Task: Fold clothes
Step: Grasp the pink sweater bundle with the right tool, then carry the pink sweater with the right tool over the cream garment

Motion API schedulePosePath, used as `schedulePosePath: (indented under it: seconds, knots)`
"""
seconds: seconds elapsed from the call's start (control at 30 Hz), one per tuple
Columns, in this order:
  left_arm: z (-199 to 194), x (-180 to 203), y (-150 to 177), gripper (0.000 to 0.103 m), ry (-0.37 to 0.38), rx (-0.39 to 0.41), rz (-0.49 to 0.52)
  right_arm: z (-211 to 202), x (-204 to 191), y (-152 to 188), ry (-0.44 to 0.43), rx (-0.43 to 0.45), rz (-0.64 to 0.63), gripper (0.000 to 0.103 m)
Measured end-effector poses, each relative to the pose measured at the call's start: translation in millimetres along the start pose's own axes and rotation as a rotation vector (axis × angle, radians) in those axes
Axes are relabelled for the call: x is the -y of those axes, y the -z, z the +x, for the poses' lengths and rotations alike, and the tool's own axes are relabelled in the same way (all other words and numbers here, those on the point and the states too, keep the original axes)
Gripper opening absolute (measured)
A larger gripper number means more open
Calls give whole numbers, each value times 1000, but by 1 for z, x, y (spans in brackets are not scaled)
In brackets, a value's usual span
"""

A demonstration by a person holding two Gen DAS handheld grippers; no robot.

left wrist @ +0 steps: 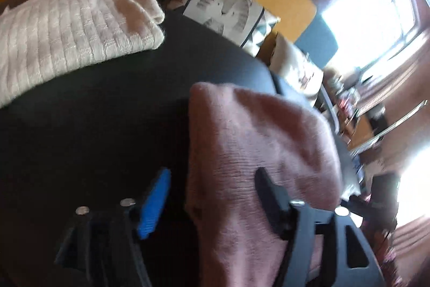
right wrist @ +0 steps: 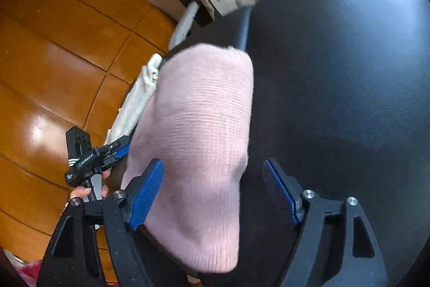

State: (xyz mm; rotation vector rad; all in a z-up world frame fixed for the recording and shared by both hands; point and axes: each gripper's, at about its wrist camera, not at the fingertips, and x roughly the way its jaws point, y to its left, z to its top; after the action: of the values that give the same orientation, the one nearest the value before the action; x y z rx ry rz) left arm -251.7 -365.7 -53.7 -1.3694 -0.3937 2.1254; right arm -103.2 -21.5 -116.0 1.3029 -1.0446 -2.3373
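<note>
Black seat (right wrist: 336, 71) below both hand-held grippers, left (left wrist: 212, 195) and right (right wrist: 212, 190), tilted downward, jaws wide around unheld pink knit (right wrist: 199, 147).

A black padded surface (right wrist: 349, 71) carries a pink knit (right wrist: 199, 141) and a cream knit (left wrist: 67, 36).

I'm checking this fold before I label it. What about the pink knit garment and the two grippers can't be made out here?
- Pink knit garment: its near end runs off the bottom edge in both wrist views, so the fold's full shape is unknown.
- Cream ribbed knit: cut off by the left edge in the left view; mostly hidden behind the pink garment in the right view.
- Left gripper: far finger's pad faces away.
- Right gripper: open; pad contact unclear.
</note>
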Motion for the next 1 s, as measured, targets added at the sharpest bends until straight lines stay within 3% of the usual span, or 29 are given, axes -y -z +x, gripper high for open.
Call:
schedulePosePath:
  seconds: [0.13,0.27,0.37,0.5,0.63,0.83,0.87,0.9,0.93,1.0]
  knots:
    - [5,-10,2,72,139,-39,-65,19,12,1,-84,-70,45,79]
    - [22,-12,1,77,72,-108,-18,26,14,6,-134,-69,33,81]
    - [26,-14,1,82,98,-116,-9,30,11,4,-171,-91,17,81]
    - [34,-4,-2,102,123,-133,16,37,5,5,-177,-100,-11,82]
    - [40,13,1,102,116,-125,77,41,5,2,-207,-64,12,83]
    - [46,23,4,101,89,-58,102,59,-15,0,-113,-125,-39,81]
    - [45,22,4,100,87,-52,99,62,-18,-4,-101,-128,-32,75]
    - [44,21,4,87,78,-46,98,64,-17,-5,-93,-131,-15,60]
    - [42,20,4,61,79,-42,94,67,-15,-4,-88,-134,6,55]
    - [42,17,3,46,121,-47,56,67,-17,-2,-88,-116,33,51]
